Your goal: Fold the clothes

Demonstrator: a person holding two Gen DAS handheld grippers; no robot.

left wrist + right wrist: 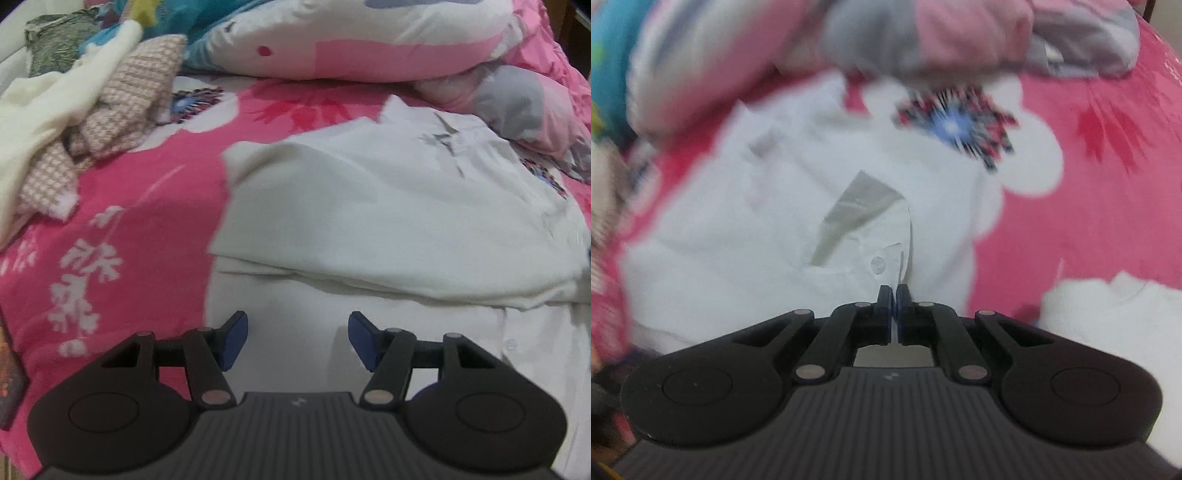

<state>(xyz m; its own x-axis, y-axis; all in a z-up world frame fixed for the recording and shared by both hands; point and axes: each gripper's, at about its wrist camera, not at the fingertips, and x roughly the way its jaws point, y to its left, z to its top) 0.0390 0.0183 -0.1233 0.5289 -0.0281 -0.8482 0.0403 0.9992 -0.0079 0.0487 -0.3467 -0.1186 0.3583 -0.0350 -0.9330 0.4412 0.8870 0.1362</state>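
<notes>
Ahead of your left tongs you have one white shirt (388, 206). To their far left, count three loose garments: one cream (55, 107), one houndstooth (125, 99), one grey-green (55, 40). Beyond, one pillow (369, 40).

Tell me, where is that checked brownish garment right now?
In the left wrist view, the checked garment lies upper left on the pink bedspread, partly under a cream cloth.

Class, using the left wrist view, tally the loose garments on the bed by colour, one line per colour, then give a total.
White: 1, the white shirt
Cream: 1, the cream garment
Pink-and-white checked: 1, the checked garment
Dark green patterned: 1, the green garment
Total: 4
The bedding and the pillow are not counted.
</notes>
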